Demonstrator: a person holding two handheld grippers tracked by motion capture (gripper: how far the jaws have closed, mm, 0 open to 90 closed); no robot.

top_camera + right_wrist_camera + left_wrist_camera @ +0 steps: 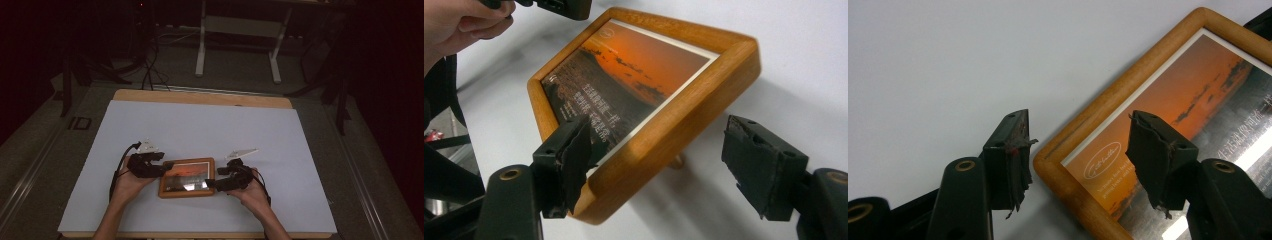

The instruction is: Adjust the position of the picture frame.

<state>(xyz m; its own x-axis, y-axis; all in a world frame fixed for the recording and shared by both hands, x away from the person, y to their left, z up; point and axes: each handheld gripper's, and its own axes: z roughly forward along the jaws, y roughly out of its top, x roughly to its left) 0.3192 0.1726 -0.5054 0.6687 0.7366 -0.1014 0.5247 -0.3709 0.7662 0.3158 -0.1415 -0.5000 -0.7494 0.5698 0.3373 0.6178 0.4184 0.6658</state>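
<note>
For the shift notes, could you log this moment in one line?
left gripper: open, straddling frame corner | right gripper: open | picture frame: tilted on table

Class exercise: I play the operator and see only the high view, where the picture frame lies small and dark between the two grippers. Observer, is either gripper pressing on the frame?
Observer: Neither, as far as I can see. The left gripper straddles a corner of the picture frame, with one jaw beside the wood and the other over the glass.
Operator: And the right one?
Observer: The right gripper is wide open around another corner, and one of its jaws stands well clear of the wood.
Operator: Does the frame lie flat?
Observer: It seems not. In the right gripper view that corner casts a shadow on the table, and a small wooden peg shows beneath the edge.
</note>
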